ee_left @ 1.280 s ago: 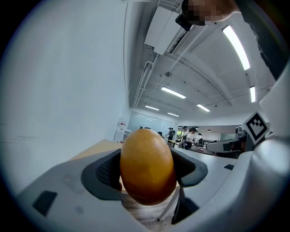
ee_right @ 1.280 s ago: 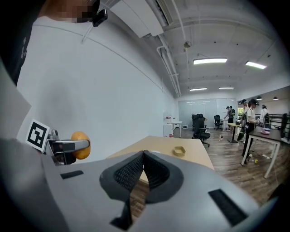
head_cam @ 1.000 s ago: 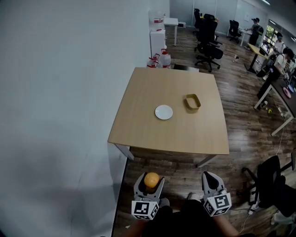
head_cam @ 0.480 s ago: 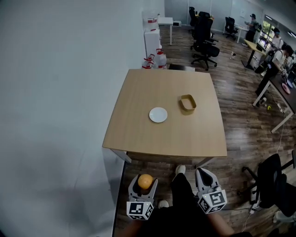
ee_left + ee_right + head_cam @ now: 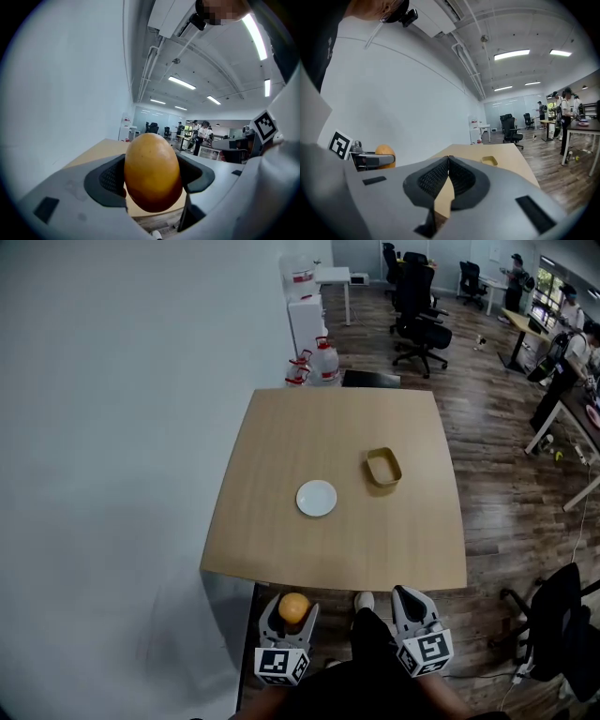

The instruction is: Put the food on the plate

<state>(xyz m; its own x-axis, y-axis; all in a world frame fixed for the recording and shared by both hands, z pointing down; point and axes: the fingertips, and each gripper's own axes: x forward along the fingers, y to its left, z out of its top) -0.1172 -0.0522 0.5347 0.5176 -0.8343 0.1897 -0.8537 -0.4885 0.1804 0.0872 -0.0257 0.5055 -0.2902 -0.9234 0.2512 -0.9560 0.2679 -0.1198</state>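
Note:
A smooth orange fruit (image 5: 152,172) is clamped between the jaws of my left gripper (image 5: 290,613), which is shut on it just short of the table's near edge; the fruit (image 5: 293,607) shows in the head view too. The right gripper view catches the same fruit (image 5: 385,155) off to its left. My right gripper (image 5: 413,607) hangs beside the left one, shut with nothing between its pads (image 5: 440,178). A small white plate (image 5: 316,498) lies bare near the middle of the wooden table (image 5: 281,437).
A shallow tan tray (image 5: 383,466) sits to the right of the plate. A white wall runs along the table's left side. Water jugs (image 5: 323,362) stand behind the table. Office chairs (image 5: 420,324), desks and people fill the room beyond.
The table has come closer and lower in the head view. Both grippers now sit right at its near edge, still holding as before.

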